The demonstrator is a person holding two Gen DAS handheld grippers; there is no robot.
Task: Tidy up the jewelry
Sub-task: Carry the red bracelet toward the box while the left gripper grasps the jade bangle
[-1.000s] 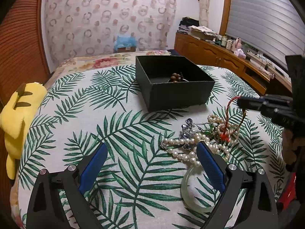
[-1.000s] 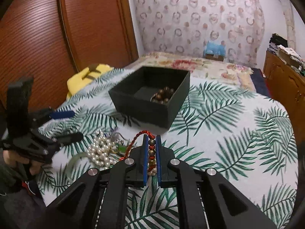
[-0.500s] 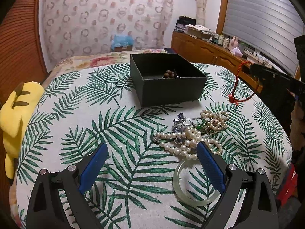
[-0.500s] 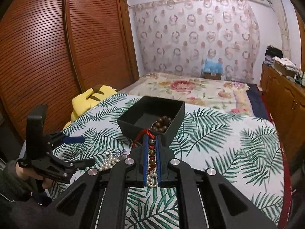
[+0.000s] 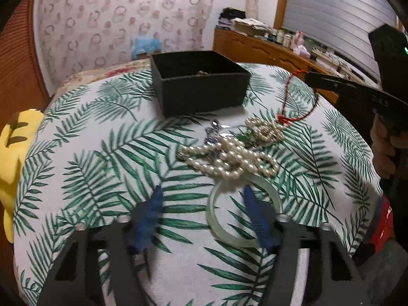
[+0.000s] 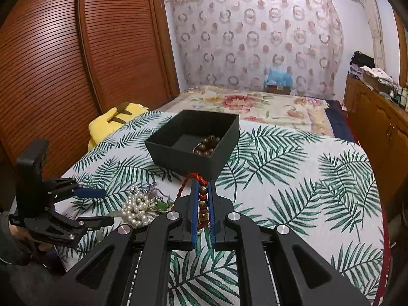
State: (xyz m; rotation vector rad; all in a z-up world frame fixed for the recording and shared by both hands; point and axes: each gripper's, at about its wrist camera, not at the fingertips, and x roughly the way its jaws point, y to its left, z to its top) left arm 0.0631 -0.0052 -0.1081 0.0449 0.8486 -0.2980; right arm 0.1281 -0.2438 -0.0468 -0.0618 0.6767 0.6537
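Beaded bracelet [image 6: 202, 199]: clamped in right gripper [image 6: 203, 191], now lifted near black box [image 6: 224, 158].
Left gripper [image 5: 201, 211]: jaws just closing, half apart over jade bangle [image 5: 216, 227], not gripping.
Pearls [image 5: 229, 160]: still on tablecloth [image 5: 89, 153].
Meaning: box drop next.

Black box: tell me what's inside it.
The black box holds a brown wooden bead bracelet against its near right wall. The dark floor beside it looks bare; the near wall hides the corner below it.

Box [image 6: 178, 150]: matt black card. Pearls [image 5: 229, 158]: glossy. Bangle [image 5: 216, 224]: smooth, translucent green. Tablecloth [image 5: 89, 178]: woven leaf-print cloth. Doors [image 6: 51, 51]: slatted wood.
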